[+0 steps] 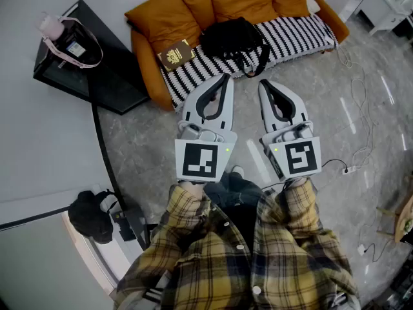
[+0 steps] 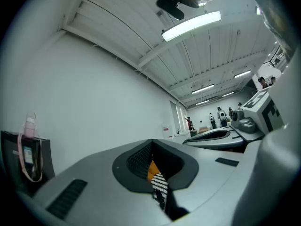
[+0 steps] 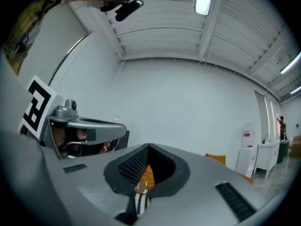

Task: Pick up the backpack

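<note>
In the head view a black backpack (image 1: 232, 39) lies on the striped seat of an orange sofa (image 1: 147, 57), its straps hanging over the front edge. My left gripper (image 1: 224, 78) and right gripper (image 1: 264, 83) are held level side by side above the floor, tips just short of the sofa's front and apart from the backpack. Both are shut with nothing between the jaws. In the left gripper view the closed left gripper (image 2: 151, 142) shows only a sliver of orange and stripes through its gap. The right gripper view shows the right gripper (image 3: 148, 147) the same way.
A brown book (image 1: 175, 55) lies on the seat left of the backpack. A black side table (image 1: 90, 76) with a pink bottle (image 1: 64, 34) stands at the left. A black bag (image 1: 90, 215) sits on the floor near my feet. Cables (image 1: 361, 147) trail at the right.
</note>
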{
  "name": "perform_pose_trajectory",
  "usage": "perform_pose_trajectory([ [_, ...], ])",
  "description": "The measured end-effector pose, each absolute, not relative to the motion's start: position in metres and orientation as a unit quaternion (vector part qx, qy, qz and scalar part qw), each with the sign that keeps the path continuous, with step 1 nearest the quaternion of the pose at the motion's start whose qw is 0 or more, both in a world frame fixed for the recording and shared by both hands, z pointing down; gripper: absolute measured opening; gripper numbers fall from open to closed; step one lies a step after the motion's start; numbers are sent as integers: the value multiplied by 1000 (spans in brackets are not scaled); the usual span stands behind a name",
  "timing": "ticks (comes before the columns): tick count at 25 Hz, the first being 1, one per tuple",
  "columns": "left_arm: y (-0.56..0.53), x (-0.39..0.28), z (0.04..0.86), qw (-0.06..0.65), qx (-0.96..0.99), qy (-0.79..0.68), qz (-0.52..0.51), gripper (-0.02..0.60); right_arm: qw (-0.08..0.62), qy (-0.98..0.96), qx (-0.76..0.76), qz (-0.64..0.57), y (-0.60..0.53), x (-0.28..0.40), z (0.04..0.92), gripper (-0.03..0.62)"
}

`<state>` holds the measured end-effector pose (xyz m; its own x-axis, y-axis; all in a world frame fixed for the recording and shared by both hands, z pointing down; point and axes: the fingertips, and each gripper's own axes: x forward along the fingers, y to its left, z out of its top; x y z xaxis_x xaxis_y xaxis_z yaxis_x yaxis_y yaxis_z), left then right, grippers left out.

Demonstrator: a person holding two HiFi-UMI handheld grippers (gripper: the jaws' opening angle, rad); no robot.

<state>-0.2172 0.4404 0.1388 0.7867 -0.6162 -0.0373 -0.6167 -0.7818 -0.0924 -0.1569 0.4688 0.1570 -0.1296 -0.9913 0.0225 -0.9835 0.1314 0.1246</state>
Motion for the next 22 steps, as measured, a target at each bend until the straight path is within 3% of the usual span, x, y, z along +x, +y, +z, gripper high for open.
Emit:
perform_pose_trajectory([
  [22,451,-190,143,64,-939,337,2,16,30,-749,660,-45,484,-121,161,14],
])
